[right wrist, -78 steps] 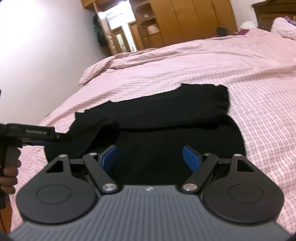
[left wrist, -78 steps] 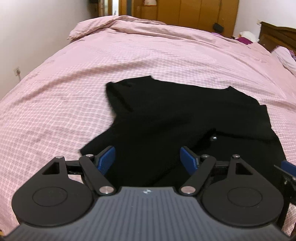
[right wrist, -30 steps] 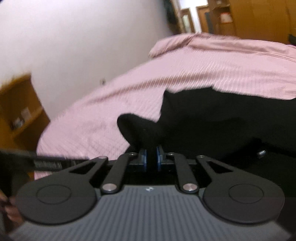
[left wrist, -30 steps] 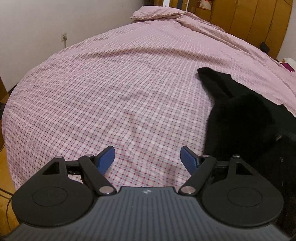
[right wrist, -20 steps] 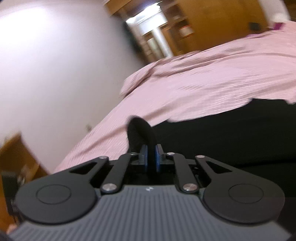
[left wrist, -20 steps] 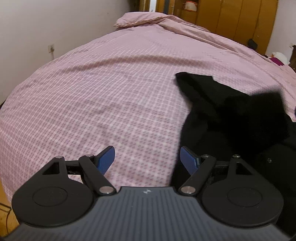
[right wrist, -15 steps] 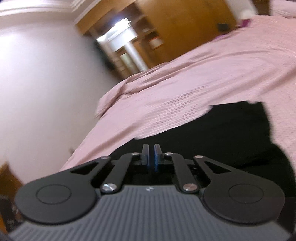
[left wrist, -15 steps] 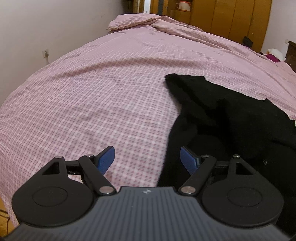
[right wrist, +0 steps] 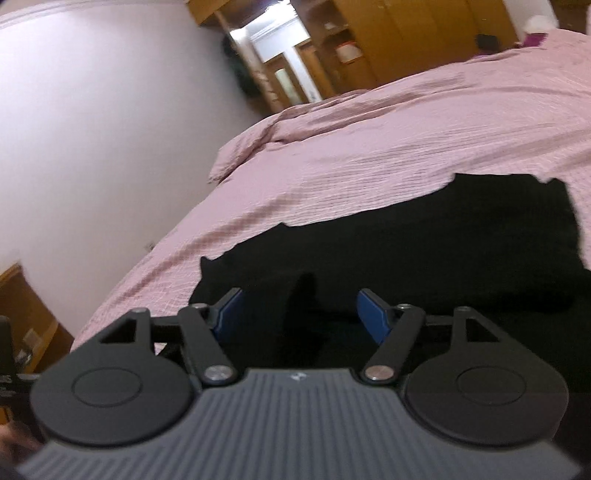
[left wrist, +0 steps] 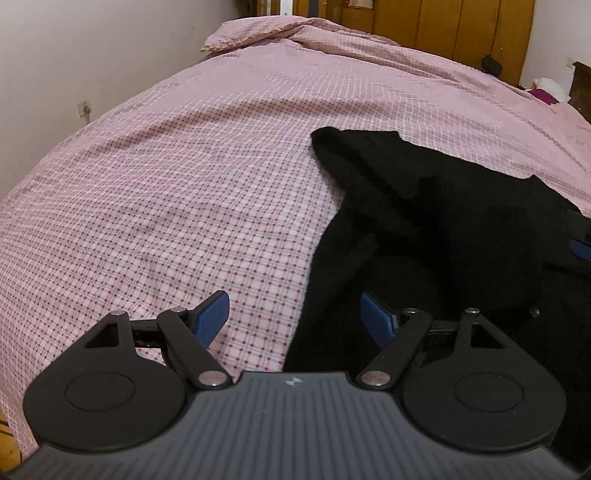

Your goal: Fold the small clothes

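Garment: a black top (left wrist: 443,221) lies spread on the bed, rumpled, with one sleeve or corner reaching out toward the bed's far side. A flap of it sits folded over the middle. In the right wrist view the same black top (right wrist: 424,251) stretches across the frame, its far edge ragged against the pink cover.

Bed: a pink checked duvet (left wrist: 184,184) covers it all, bunched into a ridge at the far end, near the wall.

Left gripper: the left gripper (left wrist: 293,314) is released, its 2 blue-padded fingers (left wrist: 210,317) spread wide. It hangs at the near edge of the top, 1 finger over bare duvet, the other over black cloth. Nothing sits between them.

Right gripper: the right gripper (right wrist: 301,314) is also released, fingers (right wrist: 373,317) wide apart, low over the black cloth. A small upright peak of fabric stands in the gap, touching neither pad as far as I can see. The view is blurred. Its blue pad also pokes in at the right edge of the left wrist view.

Room: a white wall (right wrist: 92,129) runs along the bed's far side, with a socket low down. Wooden wardrobes (left wrist: 443,29) stand beyond the bed, and a lit doorway (right wrist: 273,48) shows past them.
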Motion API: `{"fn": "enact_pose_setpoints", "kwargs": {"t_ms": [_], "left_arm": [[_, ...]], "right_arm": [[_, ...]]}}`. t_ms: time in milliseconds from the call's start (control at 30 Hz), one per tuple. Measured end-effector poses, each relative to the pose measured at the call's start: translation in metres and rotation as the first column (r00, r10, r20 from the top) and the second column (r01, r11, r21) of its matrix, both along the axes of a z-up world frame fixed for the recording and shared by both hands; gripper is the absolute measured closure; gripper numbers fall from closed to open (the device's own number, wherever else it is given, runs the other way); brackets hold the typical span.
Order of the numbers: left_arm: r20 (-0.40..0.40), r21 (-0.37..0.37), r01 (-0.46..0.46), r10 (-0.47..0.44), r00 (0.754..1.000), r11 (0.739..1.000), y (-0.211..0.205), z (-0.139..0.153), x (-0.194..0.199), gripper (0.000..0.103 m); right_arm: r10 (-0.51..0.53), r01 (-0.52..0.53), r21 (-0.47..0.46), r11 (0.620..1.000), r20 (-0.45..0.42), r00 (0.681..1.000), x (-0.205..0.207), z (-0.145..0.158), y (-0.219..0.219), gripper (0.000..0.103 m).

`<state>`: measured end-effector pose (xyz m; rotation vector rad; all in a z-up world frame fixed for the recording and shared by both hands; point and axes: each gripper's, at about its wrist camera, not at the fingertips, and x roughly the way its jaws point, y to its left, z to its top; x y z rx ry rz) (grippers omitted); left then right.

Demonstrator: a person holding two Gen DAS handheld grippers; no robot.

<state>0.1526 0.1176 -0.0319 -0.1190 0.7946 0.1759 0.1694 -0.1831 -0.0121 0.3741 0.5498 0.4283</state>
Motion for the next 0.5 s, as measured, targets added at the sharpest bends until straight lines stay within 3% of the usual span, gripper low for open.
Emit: {"fn": "enact_pose_setpoints", "kwargs": {"t_ms": [200, 233, 267, 500], "left_arm": [[0.01, -0.014, -0.021, 0.022, 1.0, 1.0, 0.008, 0.001, 0.001, 0.021], [0.012, -0.014, -0.022, 0.023, 1.0, 1.0, 0.008, 0.002, 0.002, 0.021], [0.016, -0.012, -0.023, 0.024, 1.0, 1.0, 0.009, 0.002, 0.003, 0.021], [0.077, 0.015, -0.009, 0.008, 0.997, 1.0, 0.002, 0.013, 0.028, 0.021]], "right_arm": [[0.04, -0.041, -0.028, 0.999, -0.033, 0.999, 0.038, -0.017, 0.026, 0.034], [0.054, -0.055, -0.014, 0.998, -0.041, 0.998, 0.041, -0.019, 0.027, 0.051], [0.065, -0.066, -0.005, 0.998, -0.05, 0.997, 0.043, -0.02, 0.028, 0.085], [-0.022, 0.017, 0.054, 0.998, 0.092, 0.995, 0.02, 0.017, -0.009, 0.09]]}}
